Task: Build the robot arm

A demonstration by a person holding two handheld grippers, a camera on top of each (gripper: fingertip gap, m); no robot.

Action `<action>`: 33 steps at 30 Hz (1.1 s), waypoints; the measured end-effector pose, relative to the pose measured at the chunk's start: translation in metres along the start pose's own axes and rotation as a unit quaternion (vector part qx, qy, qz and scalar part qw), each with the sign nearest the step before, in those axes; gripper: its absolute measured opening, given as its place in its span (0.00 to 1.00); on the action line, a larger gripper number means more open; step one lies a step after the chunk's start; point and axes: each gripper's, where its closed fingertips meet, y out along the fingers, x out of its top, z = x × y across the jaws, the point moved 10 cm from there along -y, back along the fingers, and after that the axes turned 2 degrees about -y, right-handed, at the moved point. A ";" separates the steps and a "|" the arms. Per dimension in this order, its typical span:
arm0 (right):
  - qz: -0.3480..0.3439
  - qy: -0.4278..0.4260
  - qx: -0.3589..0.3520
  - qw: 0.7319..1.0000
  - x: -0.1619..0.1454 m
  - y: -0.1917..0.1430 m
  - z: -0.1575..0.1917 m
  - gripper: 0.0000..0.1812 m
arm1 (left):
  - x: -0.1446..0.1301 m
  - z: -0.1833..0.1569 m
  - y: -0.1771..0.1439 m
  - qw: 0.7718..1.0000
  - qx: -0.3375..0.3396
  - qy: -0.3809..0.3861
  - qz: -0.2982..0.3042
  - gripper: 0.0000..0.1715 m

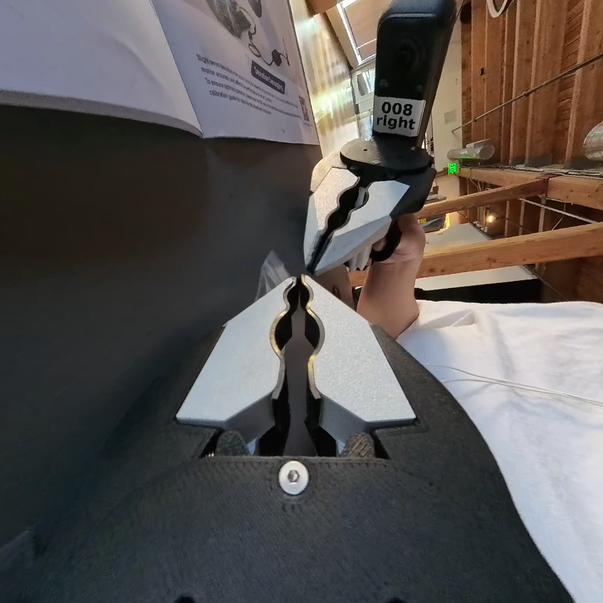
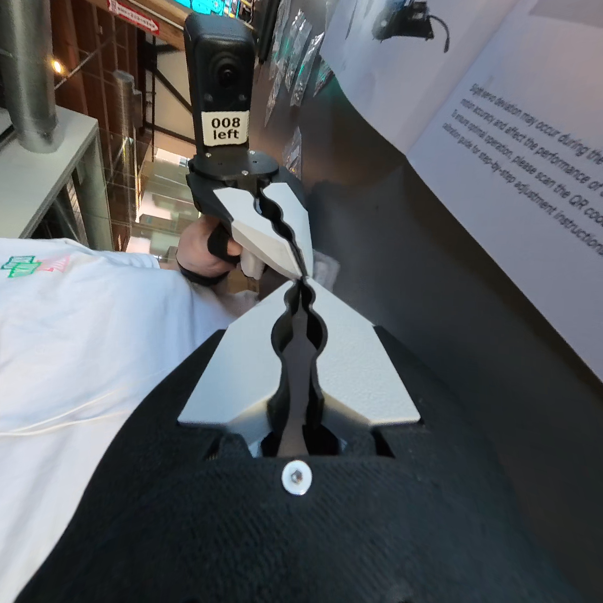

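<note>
Grey-fingered left hand-held gripper point(image 1: 299, 280) and right hand-held gripper point(image 2: 301, 283) meet tip to tip, both clenched on nothing, above the dark surface point(image 1: 114, 244) by a printed sheet point(image 1: 235, 65).

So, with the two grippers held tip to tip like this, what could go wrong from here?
1. The left gripper and the right gripper almost meet at the tips, both shut; a small push could knock them together.
2. The open booklet lies close beside them on the dark surface; a sideways swing might crease its pages.
3. A thin white cord runs over the white shirt and could snag.
</note>
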 end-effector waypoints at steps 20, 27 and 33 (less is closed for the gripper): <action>0.063 -0.088 -0.068 0.992 -0.006 -0.009 0.002 0.03 | -0.013 -0.039 0.018 0.892 0.237 0.379 0.062 0.32; 0.064 -0.093 -0.072 0.991 -0.010 -0.008 0.004 0.03 | -0.023 -0.043 0.027 0.828 0.306 0.463 0.082 0.30; 0.042 -0.085 -0.074 0.993 -0.013 -0.010 0.005 0.03 | -0.024 -0.039 0.021 0.829 0.301 0.467 0.065 0.15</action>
